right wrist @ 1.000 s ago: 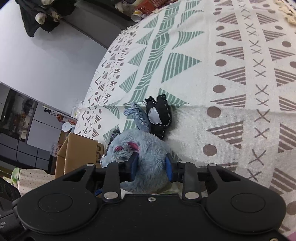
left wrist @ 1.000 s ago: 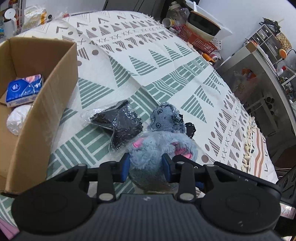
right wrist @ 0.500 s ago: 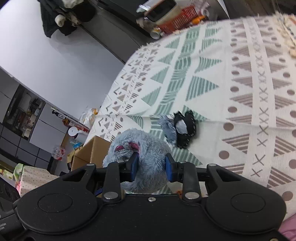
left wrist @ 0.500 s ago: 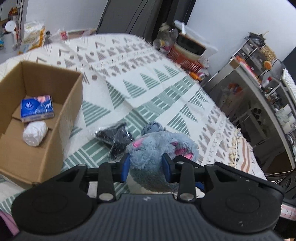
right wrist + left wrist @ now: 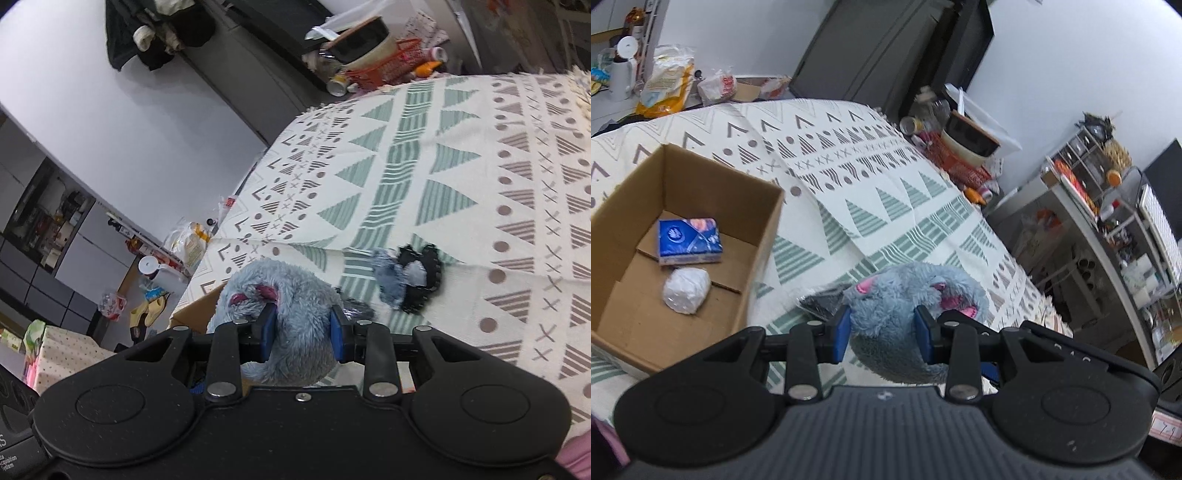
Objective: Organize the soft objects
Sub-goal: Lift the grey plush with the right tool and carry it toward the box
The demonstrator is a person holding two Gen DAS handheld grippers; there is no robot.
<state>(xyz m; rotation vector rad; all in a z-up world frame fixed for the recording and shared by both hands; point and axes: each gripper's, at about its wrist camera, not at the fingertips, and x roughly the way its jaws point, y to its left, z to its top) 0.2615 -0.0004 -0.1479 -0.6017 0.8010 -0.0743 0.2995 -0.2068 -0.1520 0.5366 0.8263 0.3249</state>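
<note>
A fluffy grey-blue plush toy (image 5: 905, 295) with pink ears hangs above the patterned bedspread, held from both sides. My left gripper (image 5: 882, 332) is shut on one part of it, blue pads pressed into the fur. My right gripper (image 5: 302, 332) is shut on another part of the plush toy (image 5: 280, 295). An open cardboard box (image 5: 764, 236) stands to the left in the left wrist view, holding a blue tissue pack (image 5: 689, 240) and a white wrapped bundle (image 5: 686, 290). A black bagged item (image 5: 822, 302) lies just behind the toy.
A small denim and black fabric piece (image 5: 406, 273) lies on the bedspread (image 5: 461, 166) in the right wrist view. A red basket (image 5: 960, 162) and jars crowd the bed's far edge, and metal shelves (image 5: 1108, 221) stand beyond the bed on the right.
Both grippers have risen with the plush toy, lifting it off the bedspread. The box interior has come into fuller view, and the denim piece now lies farther away.
</note>
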